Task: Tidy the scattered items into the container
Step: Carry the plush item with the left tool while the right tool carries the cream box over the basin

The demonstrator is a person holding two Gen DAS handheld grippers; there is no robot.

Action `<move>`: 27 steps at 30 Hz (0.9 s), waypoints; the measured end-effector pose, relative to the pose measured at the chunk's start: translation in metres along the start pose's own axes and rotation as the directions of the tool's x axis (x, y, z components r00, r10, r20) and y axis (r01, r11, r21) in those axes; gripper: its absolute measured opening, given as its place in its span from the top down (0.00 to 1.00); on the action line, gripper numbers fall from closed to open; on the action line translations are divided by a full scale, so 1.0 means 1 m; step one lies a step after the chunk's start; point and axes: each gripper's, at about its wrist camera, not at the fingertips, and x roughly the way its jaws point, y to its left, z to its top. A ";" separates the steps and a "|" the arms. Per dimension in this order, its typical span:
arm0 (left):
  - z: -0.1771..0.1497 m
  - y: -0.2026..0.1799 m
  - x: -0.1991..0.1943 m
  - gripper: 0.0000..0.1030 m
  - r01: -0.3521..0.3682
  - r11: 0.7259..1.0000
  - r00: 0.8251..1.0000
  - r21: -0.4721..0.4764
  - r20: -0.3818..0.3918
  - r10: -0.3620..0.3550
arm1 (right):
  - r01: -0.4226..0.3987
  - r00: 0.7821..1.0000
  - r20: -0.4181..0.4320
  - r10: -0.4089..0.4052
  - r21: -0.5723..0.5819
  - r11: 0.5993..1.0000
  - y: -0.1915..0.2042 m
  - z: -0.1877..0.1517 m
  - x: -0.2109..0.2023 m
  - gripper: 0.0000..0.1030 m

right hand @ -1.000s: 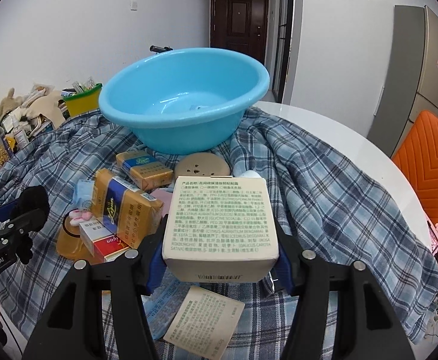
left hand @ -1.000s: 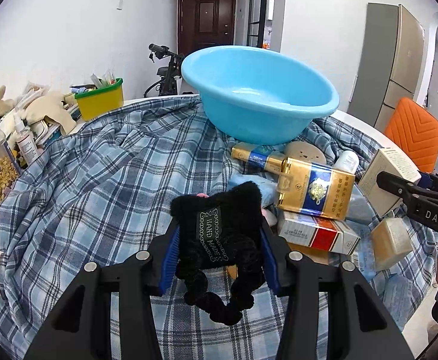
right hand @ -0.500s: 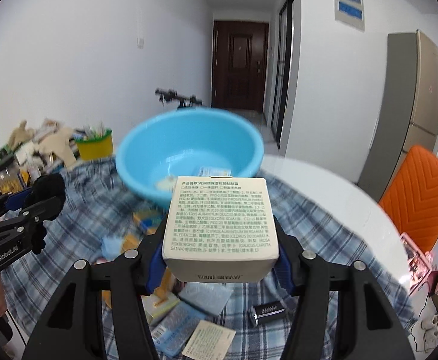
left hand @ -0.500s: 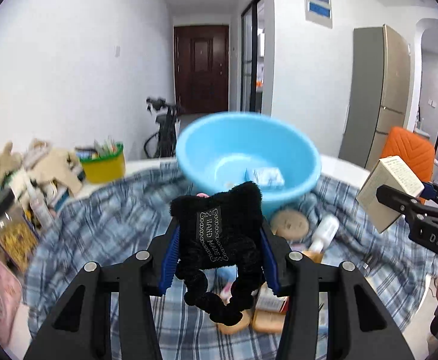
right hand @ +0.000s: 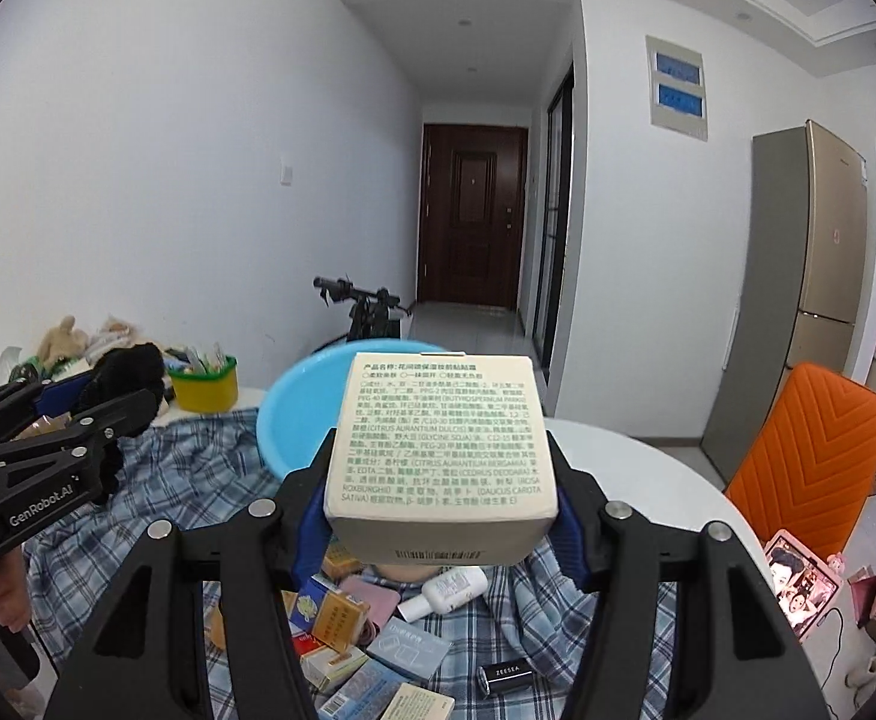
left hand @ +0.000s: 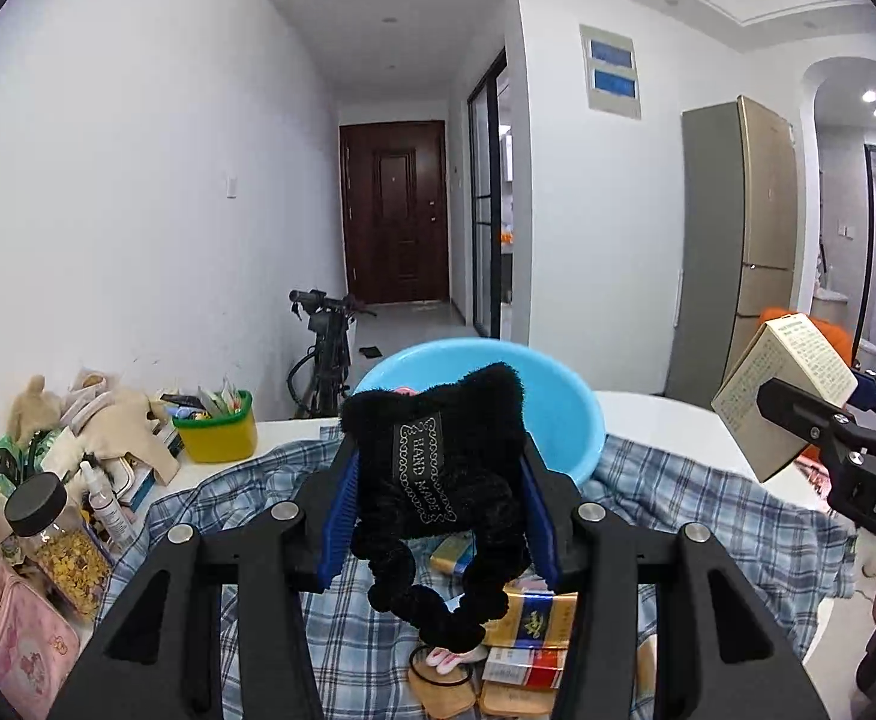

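My left gripper (left hand: 438, 480) is shut on a black fuzzy hair scrunchie (left hand: 432, 450) with a "HAND MADE" label, held high above the table. My right gripper (right hand: 441, 480) is shut on a cream cardboard box (right hand: 441, 438) with printed text, also raised; the box also shows in the left wrist view (left hand: 780, 390). The light blue basin (left hand: 558, 402) stands on the plaid cloth beyond both grippers; it also shows in the right wrist view (right hand: 294, 414). Scattered boxes and packets (right hand: 342, 618) lie on the cloth below.
A blue plaid cloth (left hand: 228, 516) covers the round white table (right hand: 648, 468). A yellow-green tub (left hand: 216, 432), bottles and a jar (left hand: 54, 534) crowd the left edge. An orange chair (right hand: 810, 450) stands at the right. A white bottle (right hand: 447, 588) lies among the items.
Both grippers have risen well above the table with their loads, so the basin and the items now sit lower and farther in view.
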 end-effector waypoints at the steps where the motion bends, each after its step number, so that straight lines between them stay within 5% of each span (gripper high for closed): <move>1: 0.001 -0.001 -0.003 0.51 0.001 1.000 1.000 0.005 0.007 -0.001 | -0.002 1.000 0.006 0.002 -0.001 1.000 0.000 0.001 -0.003 0.43; 14: 0.002 -0.009 -0.021 0.51 0.006 0.999 0.999 0.033 0.038 -0.008 | -0.021 1.000 0.012 0.021 -0.023 1.000 0.007 -0.002 -0.007 0.43; 27: 0.005 -0.001 0.008 0.50 0.016 1.000 1.000 0.000 0.007 -0.016 | -0.043 0.999 0.007 0.043 -0.005 0.999 0.004 0.003 0.010 0.43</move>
